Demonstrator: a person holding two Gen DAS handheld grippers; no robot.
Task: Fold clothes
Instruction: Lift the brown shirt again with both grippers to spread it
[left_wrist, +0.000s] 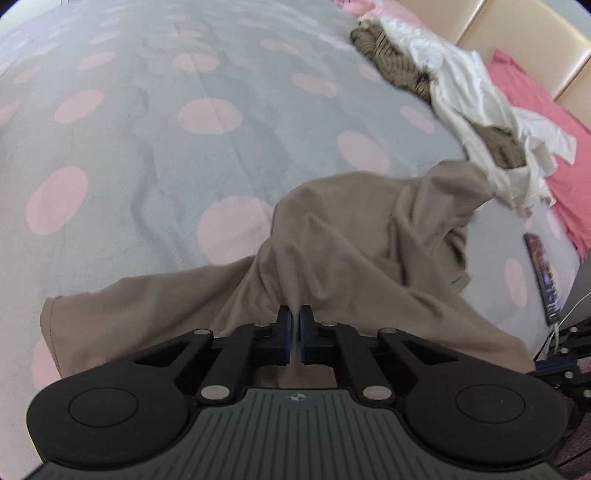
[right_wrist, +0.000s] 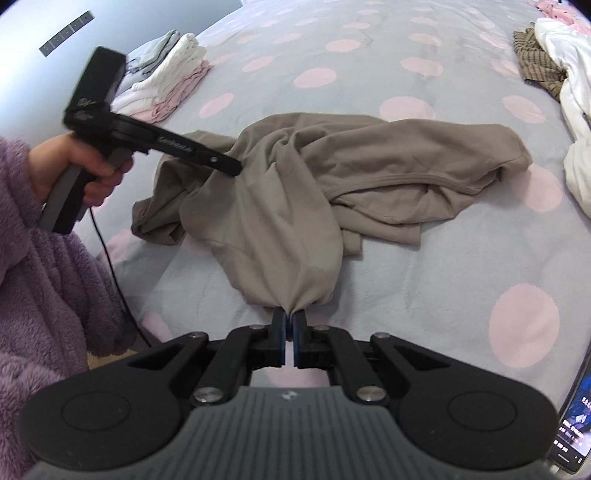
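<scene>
A crumpled taupe shirt (right_wrist: 369, 173) lies on the grey bedspread with pink dots (right_wrist: 424, 288). My right gripper (right_wrist: 289, 315) is shut on a bunched edge of the shirt nearest me. In the left wrist view, my left gripper (left_wrist: 295, 312) is shut on another fold of the taupe shirt (left_wrist: 351, 251), which tents up toward its tips. In the right wrist view the left gripper (right_wrist: 232, 168) reaches in from the left, held by a hand (right_wrist: 81, 170) in a purple fleece sleeve, its tip buried in the cloth.
A stack of folded clothes (right_wrist: 162, 81) sits at the far left of the bed. An unfolded pile of white and brown striped garments (left_wrist: 443, 92) lies at the far right by a red pillow (left_wrist: 546, 125). A phone (left_wrist: 543, 277) lies near the right edge.
</scene>
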